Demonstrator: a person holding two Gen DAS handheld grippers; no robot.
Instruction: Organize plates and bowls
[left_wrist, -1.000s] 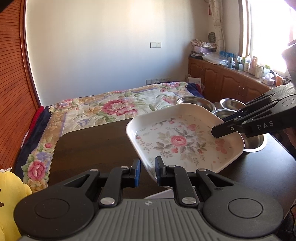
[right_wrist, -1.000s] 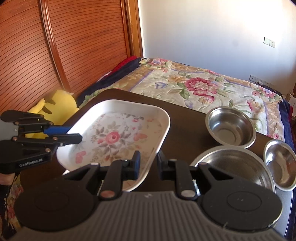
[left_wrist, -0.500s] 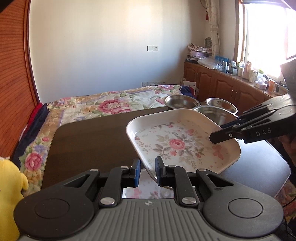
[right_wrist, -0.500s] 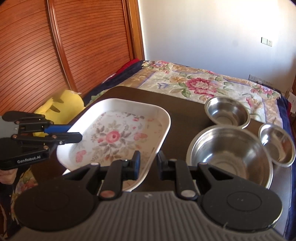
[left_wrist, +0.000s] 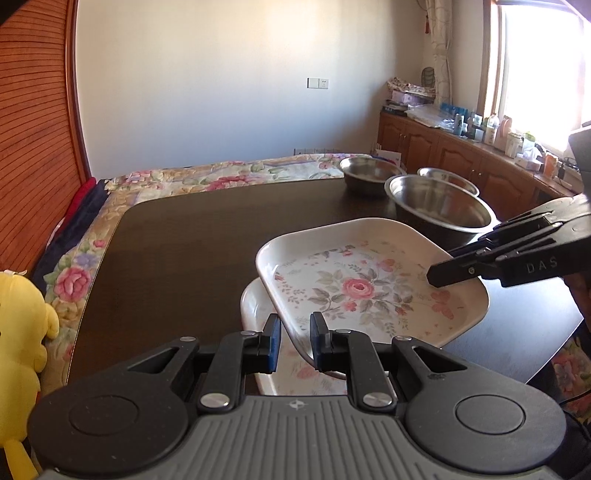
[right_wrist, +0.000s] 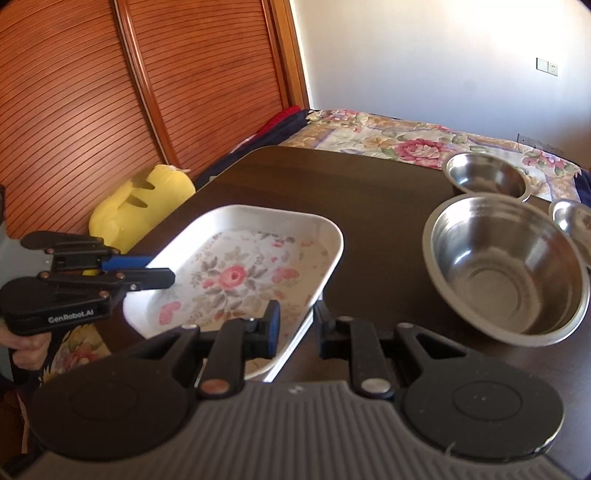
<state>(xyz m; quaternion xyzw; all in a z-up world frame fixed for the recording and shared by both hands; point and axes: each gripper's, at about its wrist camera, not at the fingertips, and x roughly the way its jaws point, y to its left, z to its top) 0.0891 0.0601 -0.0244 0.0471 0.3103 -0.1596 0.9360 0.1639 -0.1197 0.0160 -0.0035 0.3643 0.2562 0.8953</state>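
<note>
over the near edge of the dark table (left_wrist: 207, 236), both grippers pinch the floral tray (left_wrist: 369, 280): left gripper (left_wrist: 293, 341) on one rim, right gripper (right_wrist: 295, 328) on the opposite. since a second ago it has dropped lower, now just above a matching second tray (left_wrist: 255, 306). steel bowls (right_wrist: 506, 266) untouched. looks like stacking is imminent.

table's (left_wrist: 192, 243) left bare; bowls (left_wrist: 439, 205) crowd right.
</note>
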